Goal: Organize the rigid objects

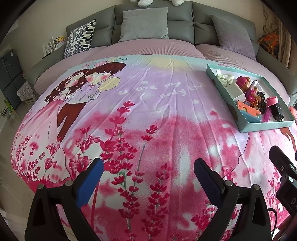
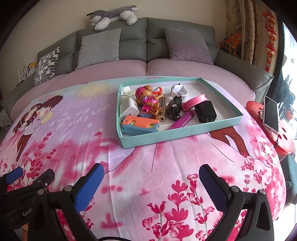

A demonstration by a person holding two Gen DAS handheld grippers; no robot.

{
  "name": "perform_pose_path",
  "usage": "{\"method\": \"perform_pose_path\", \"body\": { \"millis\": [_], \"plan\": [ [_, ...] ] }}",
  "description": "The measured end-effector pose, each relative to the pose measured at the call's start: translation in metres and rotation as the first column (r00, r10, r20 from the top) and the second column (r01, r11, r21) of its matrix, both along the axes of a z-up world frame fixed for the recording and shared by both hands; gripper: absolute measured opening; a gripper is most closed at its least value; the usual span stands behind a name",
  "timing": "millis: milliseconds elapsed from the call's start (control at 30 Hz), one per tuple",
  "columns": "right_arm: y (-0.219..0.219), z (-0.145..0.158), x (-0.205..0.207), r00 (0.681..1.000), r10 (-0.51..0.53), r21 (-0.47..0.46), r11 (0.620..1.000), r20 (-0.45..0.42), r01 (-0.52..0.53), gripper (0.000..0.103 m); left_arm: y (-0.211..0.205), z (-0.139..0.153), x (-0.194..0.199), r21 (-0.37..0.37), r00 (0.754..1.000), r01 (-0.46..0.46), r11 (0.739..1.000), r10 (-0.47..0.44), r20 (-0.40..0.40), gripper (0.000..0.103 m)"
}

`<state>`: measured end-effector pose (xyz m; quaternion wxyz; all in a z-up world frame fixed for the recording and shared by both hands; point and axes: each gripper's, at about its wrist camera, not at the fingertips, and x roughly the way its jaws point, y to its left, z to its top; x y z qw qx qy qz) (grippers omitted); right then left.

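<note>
A shallow teal tray (image 2: 213,123) (image 1: 267,127) lies on the pink flowered blanket and holds several small objects. Among them are a pink dog figure (image 2: 147,100) (image 1: 246,87), a white charger (image 2: 130,109), an orange and blue case (image 2: 140,125), a black toy car (image 2: 174,107), a black plug adapter (image 2: 206,111), a pink ring (image 2: 194,101) and a purple lighter (image 2: 182,120). My right gripper (image 2: 151,178) hovers open over the blanket in front of the tray. My left gripper (image 1: 148,172) hovers open well to the tray's left, nothing between its fingers.
A grey sofa (image 2: 148,37) with cushions runs along the back, a plush dog (image 2: 113,15) on top. A phone on a stand (image 2: 272,115) sits on a red stool (image 2: 282,137) at the right. The other gripper's fingers show at each view's edge.
</note>
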<state>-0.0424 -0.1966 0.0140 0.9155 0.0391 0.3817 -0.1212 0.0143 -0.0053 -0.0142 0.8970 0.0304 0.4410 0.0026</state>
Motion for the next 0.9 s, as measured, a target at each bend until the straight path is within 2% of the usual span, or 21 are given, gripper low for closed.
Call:
{"method": "perform_pose_path", "body": {
  "millis": [367,900],
  "plan": [
    [-0.001,-0.003,0.002,1.0,0.004,0.004,1.0,-0.014,-0.004,0.103,0.012,-0.002,0.001,-0.029,0.998,-0.055,0.998,0.055,-0.013,0.098],
    [-0.003,-0.002,0.0,1.0,-0.014,0.004,1.0,-0.01,0.014,0.103,0.009,-0.002,0.0,-0.009,0.999,-0.042,0.999,0.042,-0.013,0.098]
  ]
}}
